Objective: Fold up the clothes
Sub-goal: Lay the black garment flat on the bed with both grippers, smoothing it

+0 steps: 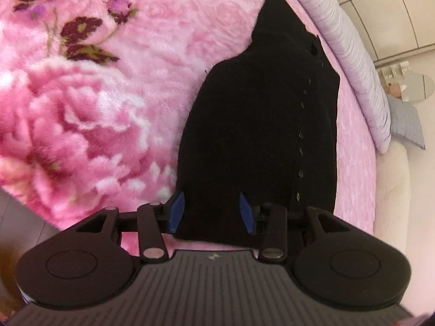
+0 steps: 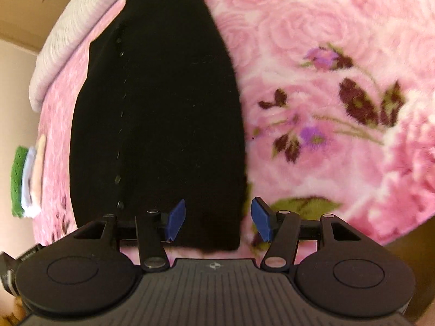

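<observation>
Jaws of both grippers parted over near hem of black garment.
Left gripper (image 1: 212, 212) and right gripper (image 2: 217, 220) grip nothing; the black garment (image 1: 258, 135) lies flat on the pink floral blanket (image 1: 81, 108), its far end blurred, folds indistinct.

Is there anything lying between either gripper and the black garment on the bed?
Nothing visible. The black garment lies flat on the pink floral blanket, its near hem already between the open jaws of the left gripper and the right gripper.
</observation>
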`<state>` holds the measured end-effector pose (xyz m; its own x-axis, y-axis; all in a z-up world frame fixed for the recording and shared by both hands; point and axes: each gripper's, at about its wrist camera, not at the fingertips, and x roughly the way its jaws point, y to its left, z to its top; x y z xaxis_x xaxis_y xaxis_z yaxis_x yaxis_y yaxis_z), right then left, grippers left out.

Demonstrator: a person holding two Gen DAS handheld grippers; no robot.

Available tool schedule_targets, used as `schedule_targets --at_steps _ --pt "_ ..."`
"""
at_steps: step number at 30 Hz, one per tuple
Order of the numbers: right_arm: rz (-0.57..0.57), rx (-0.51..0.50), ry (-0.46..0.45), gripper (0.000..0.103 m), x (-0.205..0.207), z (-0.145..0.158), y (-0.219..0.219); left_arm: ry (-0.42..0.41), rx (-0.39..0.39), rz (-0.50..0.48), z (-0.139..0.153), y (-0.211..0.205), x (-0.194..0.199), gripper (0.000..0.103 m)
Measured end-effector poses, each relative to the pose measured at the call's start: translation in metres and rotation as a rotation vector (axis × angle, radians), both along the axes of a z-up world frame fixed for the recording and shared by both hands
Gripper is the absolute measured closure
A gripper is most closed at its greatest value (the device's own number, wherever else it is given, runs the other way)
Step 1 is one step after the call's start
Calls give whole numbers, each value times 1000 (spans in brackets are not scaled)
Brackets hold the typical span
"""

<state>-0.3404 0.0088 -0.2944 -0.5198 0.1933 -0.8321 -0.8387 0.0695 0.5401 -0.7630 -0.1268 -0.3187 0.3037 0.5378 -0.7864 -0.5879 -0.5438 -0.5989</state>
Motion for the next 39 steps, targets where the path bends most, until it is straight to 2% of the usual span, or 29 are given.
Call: schedule_targets --at_steps 2,3,4,5,8,11,13,15,16,17,19,23,25,26,28,31,33,34,35,36,37,39 --pt "-7 2 21 46 -4 -9 0 -13 8 20 -7 2 2 64" --pt "-11 2 32 48 -6 -13 1 -19 14 14 -8 3 4 69" --pt "-14 3 42 75 -8 -17 1 -26 21 8 -9 5 5 76" --pt "-9 3 51 89 -11 -20 2 -32 27 3 -10 6 7 96" --pt "55 31 23 93 -17 -4 6 -17 49 -21 2 4 12 97" --pt "79 81 49 94 4 28 3 -5 108 -71 25 -3 20 98" --pt "80 56 24 94 18 27 -4 33 60 -120 24 -8 30 100" --pt "81 32 0 93 32 27 -10 76 -17 -161 13 -13 41 103" --pt "89 7 -13 92 36 22 -13 107 -86 -164 4 -16 45 103" --pt "107 -31 -35 87 35 11 -14 121 -110 -154 3 -19 46 103" --pt "141 -86 -100 68 32 -2 -16 148 -156 -136 2 -25 49 103" --pt "143 -47 -172 62 40 21 -12 172 -95 -88 31 -29 52 100" --pt "140 -1 -175 60 43 35 -5 193 -76 -99 36 -20 55 85" --pt "143 3 -162 58 41 38 -1 197 -72 -104 35 -14 56 71" --pt "157 -13 -151 53 33 33 8 176 -77 -100 24 -2 56 70" --pt "165 -56 -169 49 27 10 5 146 -102 -86 -5 10 51 69" --pt "150 -60 -183 47 23 0 1 106 -75 -88 -7 12 48 70" --pt "143 -53 -194 59 21 -1 -1 87 -61 -88 -7 12 46 75" --pt "142 -40 -208 83 20 1 -2 67 -47 -89 -8 13 45 96" --pt "140 -31 -213 95 20 4 -3 48 -34 -90 -9 14 43 96" --pt "137 -27 -205 95 21 8 -4 29 -20 -92 -9 14 41 96" --pt "124 -11 -217 97 26 19 -7 51 12 -176 5 18 45 96"
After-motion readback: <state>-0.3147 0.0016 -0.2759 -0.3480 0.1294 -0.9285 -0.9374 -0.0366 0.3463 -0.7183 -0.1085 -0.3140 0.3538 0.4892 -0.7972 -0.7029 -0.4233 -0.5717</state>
